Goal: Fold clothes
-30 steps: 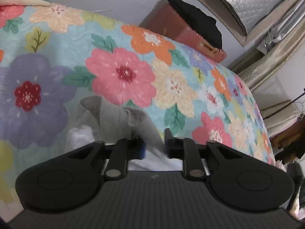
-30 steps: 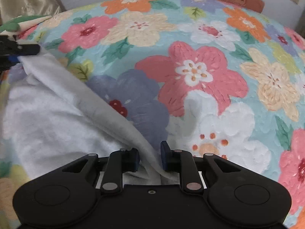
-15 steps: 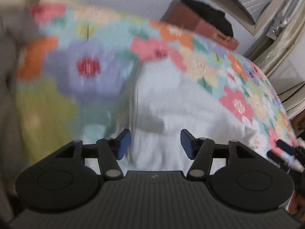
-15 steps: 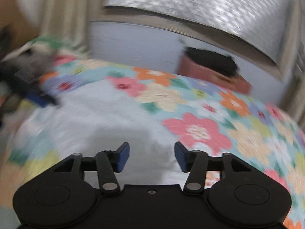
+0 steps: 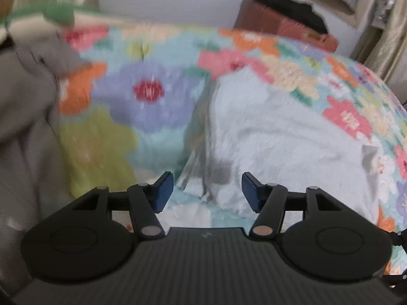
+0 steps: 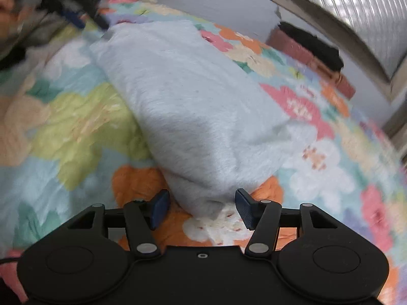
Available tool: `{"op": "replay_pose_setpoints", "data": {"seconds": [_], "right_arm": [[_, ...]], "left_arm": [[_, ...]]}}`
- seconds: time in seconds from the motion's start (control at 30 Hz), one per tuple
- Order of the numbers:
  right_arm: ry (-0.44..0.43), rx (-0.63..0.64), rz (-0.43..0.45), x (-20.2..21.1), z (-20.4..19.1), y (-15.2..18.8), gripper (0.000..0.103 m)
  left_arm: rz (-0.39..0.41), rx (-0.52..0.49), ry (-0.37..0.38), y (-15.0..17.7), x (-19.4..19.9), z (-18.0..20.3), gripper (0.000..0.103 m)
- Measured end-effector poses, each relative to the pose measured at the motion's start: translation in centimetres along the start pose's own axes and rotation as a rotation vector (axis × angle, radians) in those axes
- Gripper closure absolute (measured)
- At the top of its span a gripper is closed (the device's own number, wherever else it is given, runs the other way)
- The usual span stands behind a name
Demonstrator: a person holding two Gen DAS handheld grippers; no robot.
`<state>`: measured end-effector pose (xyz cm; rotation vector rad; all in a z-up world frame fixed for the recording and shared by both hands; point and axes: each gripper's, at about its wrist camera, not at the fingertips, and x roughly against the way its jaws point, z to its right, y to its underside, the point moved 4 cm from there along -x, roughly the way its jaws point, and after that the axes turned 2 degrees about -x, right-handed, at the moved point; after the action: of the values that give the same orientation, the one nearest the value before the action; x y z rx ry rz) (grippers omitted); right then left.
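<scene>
A pale grey-white garment (image 5: 274,137) lies folded on a floral bedspread (image 5: 142,106). It also shows in the right wrist view (image 6: 193,106) as a long strip running away from me. My left gripper (image 5: 207,190) is open and empty just above the garment's near edge. My right gripper (image 6: 202,209) is open and empty, with the garment's near end lying between its fingers. The left gripper shows as a dark blurred shape at the far end of the garment in the right wrist view (image 6: 76,10).
A pile of grey clothes (image 5: 25,96) lies at the left of the bed. A reddish-brown bag (image 5: 285,25) with a black item on top sits at the back by the wall. Curtains (image 5: 386,30) hang at the right.
Both grippers have let go of the garment and opened. The garment now lies folded flat on the bed. Both grippers have pulled back and the views have swung.
</scene>
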<state>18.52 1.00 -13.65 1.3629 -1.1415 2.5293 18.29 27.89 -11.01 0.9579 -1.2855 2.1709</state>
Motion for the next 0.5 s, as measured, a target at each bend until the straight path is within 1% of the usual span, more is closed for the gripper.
{"op": "replay_pose_setpoints", "data": {"seconds": [0.03,0.1,0.13,0.2,0.3,0.37,0.4,0.43,0.5], "right_arm": [[0.032,0.033,0.029,0.9,-0.4,-0.4,0.042],[0.059,0.103,0.082,2.3,-1.5,-1.2,0.041],[0.06,0.133,0.099,2.5,-2.1,-1.8,0.041],[0.05,0.183,0.12,2.2,-3.4,-3.1,0.041],[0.035,0.208,0.129,1.0,-5.5,-5.0,0.041],[0.037,0.222,0.125,-0.4,-6.5,-5.7,0.041],[0.052,0.237,0.126,-1.2,-7.0,-6.0,0.041],[0.075,0.24,0.123,-1.6,-7.2,-6.3,0.041],[0.121,0.246,0.118,-2.5,-7.6,-6.8,0.041]], "left_arm": [[-0.001,-0.001,0.006,0.1,0.2,0.1,0.044],[-0.002,-0.004,0.018,0.3,0.7,0.4,0.044],[-0.003,-0.005,0.025,0.4,0.9,0.5,0.044],[0.005,-0.02,0.025,0.0,0.1,0.8,0.044],[0.07,-0.07,0.055,-0.9,-0.6,1.7,0.044],[0.056,-0.106,0.077,-1.4,-1.3,2.2,0.044],[0.047,-0.123,0.088,-1.7,-1.7,2.5,0.044],[0.012,-0.11,0.116,-1.6,-2.5,2.2,0.044],[-0.051,-0.043,0.148,-1.1,-3.9,1.2,0.044]]}}
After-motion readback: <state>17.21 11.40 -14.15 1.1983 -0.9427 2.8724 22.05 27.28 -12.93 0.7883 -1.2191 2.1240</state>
